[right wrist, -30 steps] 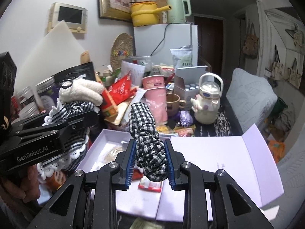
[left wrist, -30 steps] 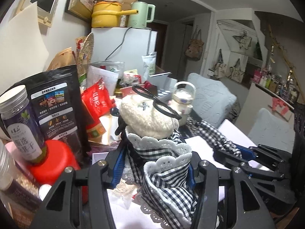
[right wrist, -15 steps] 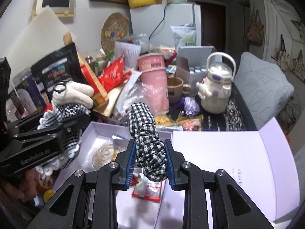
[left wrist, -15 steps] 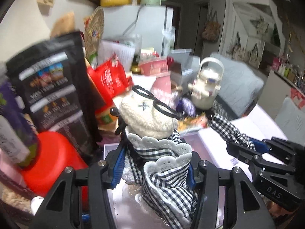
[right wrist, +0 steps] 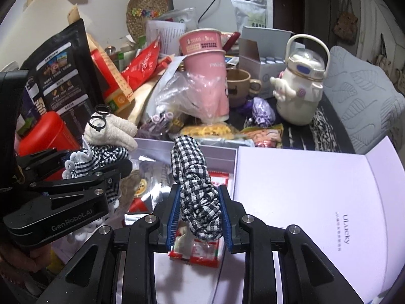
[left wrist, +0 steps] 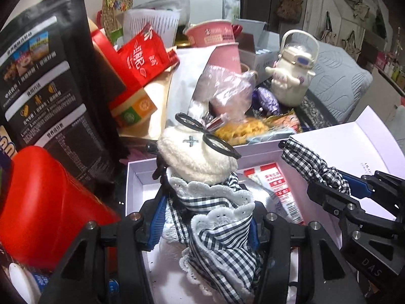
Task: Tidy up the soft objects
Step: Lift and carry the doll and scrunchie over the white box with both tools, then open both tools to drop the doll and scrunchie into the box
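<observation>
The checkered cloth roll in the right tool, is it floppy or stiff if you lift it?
Probably floppy: the checkered cloth roll is bunched, wrinkled fabric that bulges between the right tool's pads. It likely feels light, since its free end stands up unsupported. It seems unlikely to slip, being squeezed on both sides.

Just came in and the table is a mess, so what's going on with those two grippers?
A person is sorting soft things with two handheld grippers. The left gripper is shut on a plush doll in a checked, lace-trimmed dress and round glasses. The right gripper is shut on a checked fabric scrunchie. Both hang over the open white box, which holds snack packets; neither item is set down in it yet.
</observation>
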`<state>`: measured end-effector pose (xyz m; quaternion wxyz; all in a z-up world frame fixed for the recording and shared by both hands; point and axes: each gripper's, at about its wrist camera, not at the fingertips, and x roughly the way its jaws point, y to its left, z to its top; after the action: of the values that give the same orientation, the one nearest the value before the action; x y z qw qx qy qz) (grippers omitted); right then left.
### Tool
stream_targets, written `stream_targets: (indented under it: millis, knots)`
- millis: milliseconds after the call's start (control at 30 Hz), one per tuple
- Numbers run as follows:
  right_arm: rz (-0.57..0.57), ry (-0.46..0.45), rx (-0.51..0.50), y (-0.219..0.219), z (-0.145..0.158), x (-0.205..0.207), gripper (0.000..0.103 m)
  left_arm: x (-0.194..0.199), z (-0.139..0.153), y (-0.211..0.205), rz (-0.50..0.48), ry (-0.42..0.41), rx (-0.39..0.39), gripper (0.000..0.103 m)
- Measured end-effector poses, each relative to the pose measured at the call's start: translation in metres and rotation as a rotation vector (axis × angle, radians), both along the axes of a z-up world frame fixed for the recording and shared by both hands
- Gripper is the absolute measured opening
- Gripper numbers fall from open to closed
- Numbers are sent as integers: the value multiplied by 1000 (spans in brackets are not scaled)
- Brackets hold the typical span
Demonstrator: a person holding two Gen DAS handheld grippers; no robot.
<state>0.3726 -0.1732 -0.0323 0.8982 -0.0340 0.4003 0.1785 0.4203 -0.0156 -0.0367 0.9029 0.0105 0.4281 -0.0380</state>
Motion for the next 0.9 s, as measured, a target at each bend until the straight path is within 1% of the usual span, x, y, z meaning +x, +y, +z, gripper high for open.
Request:
stream_targets:
  millis: [133, 233, 433, 533, 667, 733, 800, 900]
  knots:
    - [-6, 26, -3, 5, -8, 5, 29, 5, -12, -2, 20, 28, 48, 51]
    - [-8, 37, -28, 11, -17, 8, 29, 10, -23, -3, 12, 74, 37, 51]
    - [-9, 60, -73, 18, -33, 11, 29, 12, -31, -7, 12, 89, 63, 52]
    - [-5, 56, -105, 22, -37, 9, 30, 15, -37, -6, 23, 126, 66, 53]
    - [4, 53, -133, 28, -38, 8, 30, 20, -38, -6, 29, 142, 59, 53]
    - [5, 54, -132, 27, -38, 8, 35, 20, -38, -5, 35, 148, 57, 56]
    - [2, 53, -131, 27, -36, 8, 38, 19, -36, -5, 39, 146, 58, 57]
    - [3, 48, -129, 26, -32, 7, 38, 18, -33, -3, 34, 142, 50, 57]
